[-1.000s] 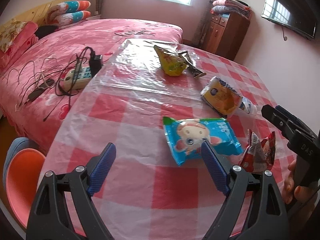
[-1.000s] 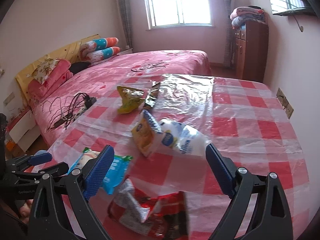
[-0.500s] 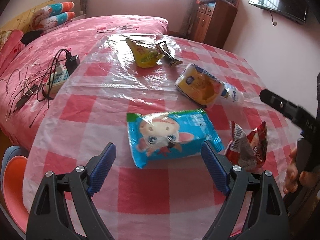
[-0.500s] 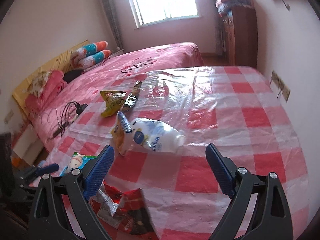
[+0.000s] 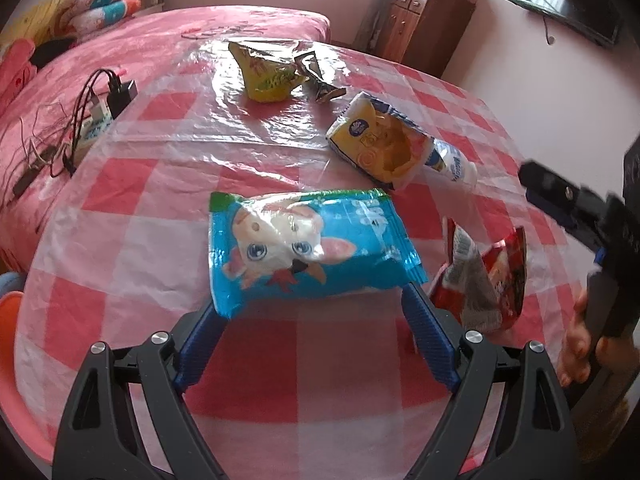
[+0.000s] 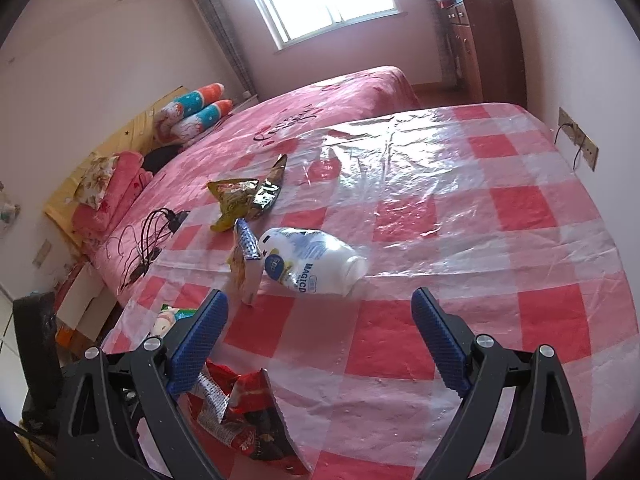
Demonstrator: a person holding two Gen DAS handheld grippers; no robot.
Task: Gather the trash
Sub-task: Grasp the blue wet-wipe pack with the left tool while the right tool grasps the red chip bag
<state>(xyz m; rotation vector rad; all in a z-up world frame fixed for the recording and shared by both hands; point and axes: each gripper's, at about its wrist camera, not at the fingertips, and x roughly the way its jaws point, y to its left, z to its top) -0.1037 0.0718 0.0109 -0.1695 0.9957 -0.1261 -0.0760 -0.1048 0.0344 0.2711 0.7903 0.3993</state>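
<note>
cartoon snack packet [image 5: 308,248] nearest on table [image 5: 120,240]; crumpled wrapper [image 5: 484,280] to its right; box [image 5: 376,144] and bottle [image 6: 312,260] behind; two wrappers [image 5: 268,72] farthest; bed [image 5: 160,32] beyond, left.

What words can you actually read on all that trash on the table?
"MAGIC": on the white bottle lying on its side; the letters after it are cut off.
Blue cartoon wrapper: white characters, too blurred to read.
Yellow packet, red wrapper and yellow-green bag: print too small to read.
</note>
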